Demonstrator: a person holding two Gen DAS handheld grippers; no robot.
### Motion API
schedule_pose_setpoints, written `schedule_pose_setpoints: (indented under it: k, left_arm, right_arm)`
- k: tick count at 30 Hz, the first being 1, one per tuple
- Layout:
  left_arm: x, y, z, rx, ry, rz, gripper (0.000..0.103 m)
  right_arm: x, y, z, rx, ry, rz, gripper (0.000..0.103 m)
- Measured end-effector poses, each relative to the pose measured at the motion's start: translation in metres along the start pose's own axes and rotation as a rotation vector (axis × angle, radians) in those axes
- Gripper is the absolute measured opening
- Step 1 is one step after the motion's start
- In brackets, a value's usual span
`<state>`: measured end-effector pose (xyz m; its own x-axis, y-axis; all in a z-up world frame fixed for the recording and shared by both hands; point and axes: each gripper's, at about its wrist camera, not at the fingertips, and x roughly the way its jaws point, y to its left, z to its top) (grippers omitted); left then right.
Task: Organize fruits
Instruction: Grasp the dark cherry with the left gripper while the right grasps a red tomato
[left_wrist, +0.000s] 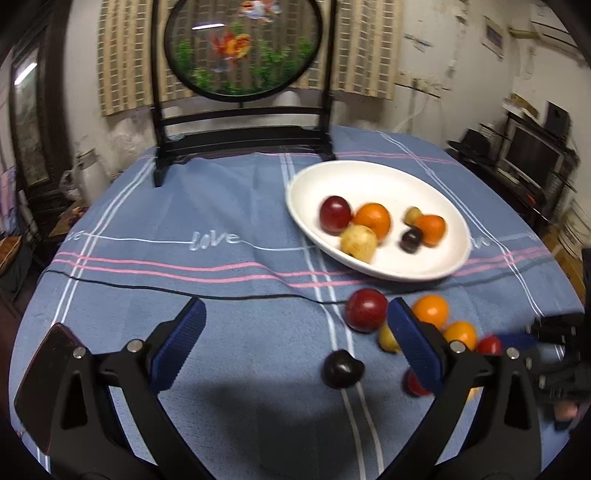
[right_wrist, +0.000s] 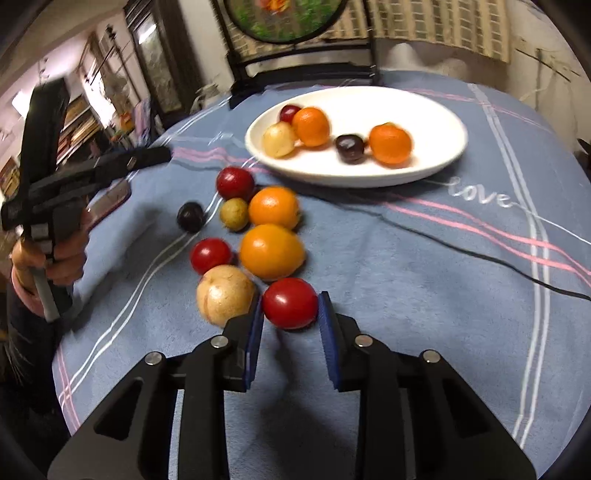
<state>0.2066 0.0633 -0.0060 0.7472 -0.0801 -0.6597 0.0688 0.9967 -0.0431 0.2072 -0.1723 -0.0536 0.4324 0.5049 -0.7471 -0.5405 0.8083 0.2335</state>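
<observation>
A white plate (right_wrist: 436, 110) holds several fruits, among them two oranges, a dark plum and a yellow fruit; it also shows in the left wrist view (left_wrist: 314, 177). More fruits lie loose on the blue cloth in front of it. My right gripper (right_wrist: 290, 314) has its blue pads on both sides of a red tomato (right_wrist: 290, 303), touching or nearly touching it. My left gripper (left_wrist: 295, 321) is open and empty above the cloth, with a dark plum (left_wrist: 341, 368) lying between its fingers and a red apple (left_wrist: 365, 309) by its right pad.
A framed round goldfish screen (left_wrist: 242, 48) stands at the table's far edge. A black cable (left_wrist: 184, 291) runs across the cloth. A phone (right_wrist: 110, 201) lies at the left. Loose oranges (right_wrist: 273, 206) and a pale peach (right_wrist: 225, 293) crowd beside the tomato.
</observation>
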Motion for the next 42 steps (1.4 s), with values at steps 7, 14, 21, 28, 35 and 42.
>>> schedule_pose_setpoints:
  k: [7, 14, 21, 28, 35, 42]
  left_arm:
    - [0.005, -0.031, -0.025, 0.176, 0.064, -0.1, 0.079]
    - [0.022, -0.028, -0.031, 0.167, 0.136, -0.129, 0.046]
    - [0.029, -0.029, -0.035, 0.179, 0.154, -0.103, 0.046]
    - [0.037, -0.031, -0.038, 0.189, 0.177, -0.091, 0.037]
    - [0.041, -0.03, -0.039, 0.186, 0.188, -0.088, 0.034]
    - [0.037, -0.028, -0.037, 0.168, 0.176, -0.089, 0.032]
  right_arm:
    - [-0.004, -0.005, -0.001, 0.03, -0.009, -0.009, 0.03]
    - [-0.003, -0.004, -0.001, 0.03, 0.002, -0.011, 0.03]
    - [-0.004, -0.004, -0.002, 0.033, -0.004, -0.012, 0.03]
    - [-0.004, -0.002, -0.001, 0.024, -0.006, -0.017, 0.03]
    - [-0.004, -0.001, -0.002, 0.015, -0.004, -0.025, 0.03]
    - [-0.006, -0.002, -0.002, 0.015, -0.01, -0.031, 0.03]
